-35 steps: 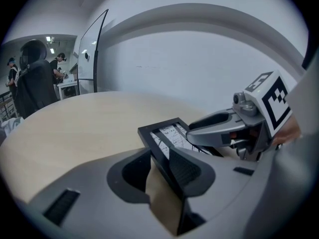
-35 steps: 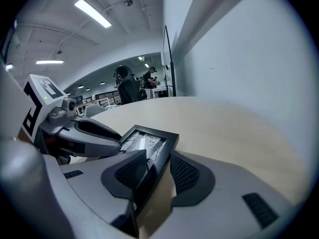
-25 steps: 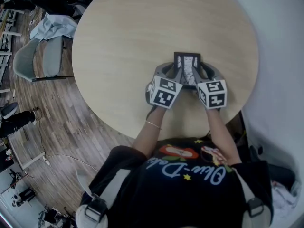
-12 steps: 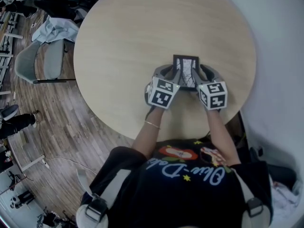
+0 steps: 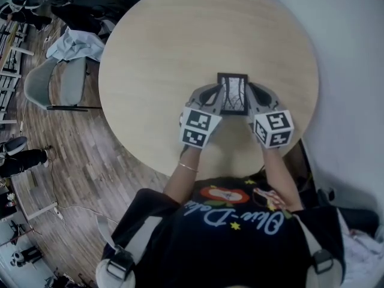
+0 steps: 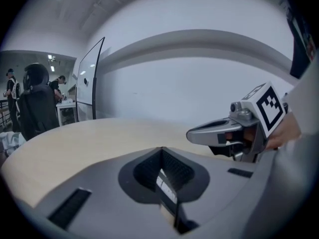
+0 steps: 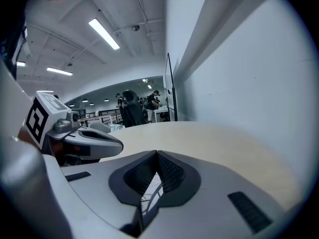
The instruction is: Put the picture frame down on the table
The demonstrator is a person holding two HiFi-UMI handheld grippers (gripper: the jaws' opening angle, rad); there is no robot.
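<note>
Grip is being shared by two tools. At centre-left of the head view, the left gripper (image 5: 216, 98) is clamping narrow on the left edge of the picture frame (image 5: 233, 93). Its own view is showing that thin edge pinched between the dark pads. The frame is sitting mid-picture, face up, spanning the gap between the tools over the near part of the round wooden table (image 5: 168, 47). It is looking lifted clear of the top, though no view is showing the gap plainly. At centre-right, the right gripper (image 5: 250, 98) has just been closing its jaws and is now pinching the frame's right edge. Judging by this, the carry before the set-down is in hand. Next, both hands are needing to sink together, keeping the frame level until it is resting on the wood, and only then be opening.
</note>
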